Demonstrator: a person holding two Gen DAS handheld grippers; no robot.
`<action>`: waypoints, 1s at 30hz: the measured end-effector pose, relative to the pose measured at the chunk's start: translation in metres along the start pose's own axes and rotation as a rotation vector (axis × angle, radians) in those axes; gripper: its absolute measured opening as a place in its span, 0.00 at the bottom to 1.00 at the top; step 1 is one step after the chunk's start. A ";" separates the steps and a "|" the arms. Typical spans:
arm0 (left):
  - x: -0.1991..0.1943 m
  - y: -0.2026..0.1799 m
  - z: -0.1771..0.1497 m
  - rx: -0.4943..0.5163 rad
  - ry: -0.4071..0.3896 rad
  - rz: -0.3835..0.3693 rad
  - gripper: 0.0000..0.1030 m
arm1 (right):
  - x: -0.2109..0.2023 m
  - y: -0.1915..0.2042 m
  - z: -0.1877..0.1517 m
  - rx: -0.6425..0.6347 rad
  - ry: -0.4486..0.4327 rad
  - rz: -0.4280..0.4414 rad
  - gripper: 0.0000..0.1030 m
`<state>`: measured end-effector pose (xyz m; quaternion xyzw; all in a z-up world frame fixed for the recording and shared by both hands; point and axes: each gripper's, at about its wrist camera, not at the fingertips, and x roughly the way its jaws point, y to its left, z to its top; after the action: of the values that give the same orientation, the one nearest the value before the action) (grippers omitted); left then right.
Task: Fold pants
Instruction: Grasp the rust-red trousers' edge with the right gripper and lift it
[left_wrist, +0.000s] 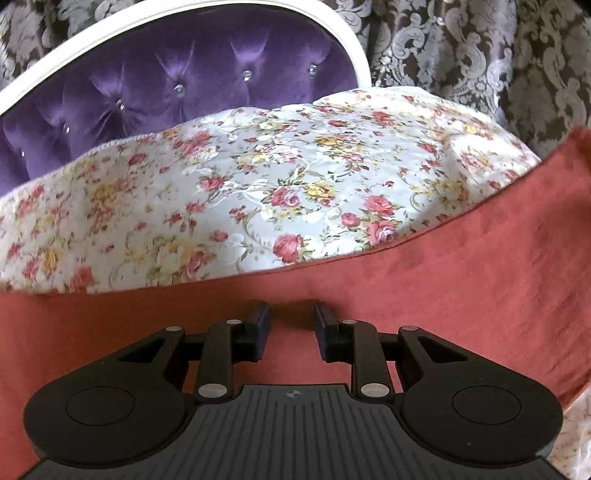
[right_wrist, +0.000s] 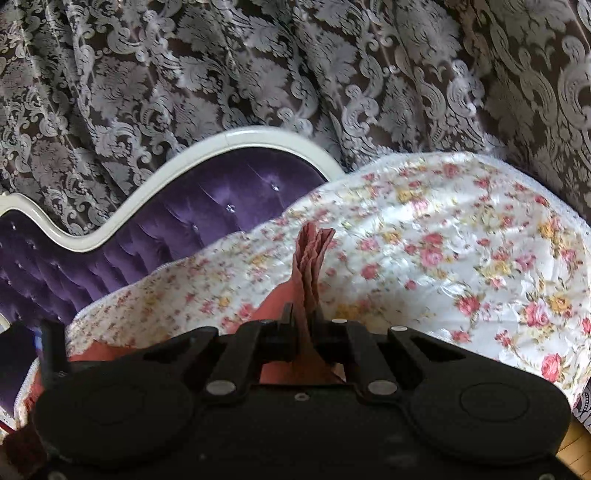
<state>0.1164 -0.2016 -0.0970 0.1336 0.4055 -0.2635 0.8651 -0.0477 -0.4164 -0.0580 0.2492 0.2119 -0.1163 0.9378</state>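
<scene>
The rust-red pants (left_wrist: 461, 280) lie spread across the floral bedspread (left_wrist: 258, 192), filling the lower half of the left wrist view. My left gripper (left_wrist: 291, 314) is open just above the flat cloth, with nothing between its jaws. In the right wrist view my right gripper (right_wrist: 301, 314) is shut on a bunched fold of the pants (right_wrist: 310, 254), which sticks up past the fingertips. More red cloth (right_wrist: 273, 299) hangs down to the left under the gripper.
A purple tufted headboard (left_wrist: 177, 85) with a white frame stands behind the bed. A brown curtain with a silver pattern (right_wrist: 295, 74) hangs behind it. The bedspread (right_wrist: 461, 258) slopes off to the right.
</scene>
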 end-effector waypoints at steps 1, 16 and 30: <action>-0.005 0.001 -0.002 -0.013 0.000 -0.003 0.24 | -0.001 0.006 0.003 -0.006 -0.003 0.000 0.08; -0.091 0.073 -0.083 -0.224 -0.050 -0.105 0.26 | 0.014 0.167 -0.002 -0.093 0.035 0.231 0.09; -0.154 0.203 -0.124 -0.433 -0.098 0.172 0.26 | 0.136 0.331 -0.148 -0.284 0.214 0.298 0.15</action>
<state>0.0702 0.0746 -0.0532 -0.0339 0.3972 -0.1018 0.9115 0.1292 -0.0742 -0.0979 0.1542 0.2851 0.0814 0.9425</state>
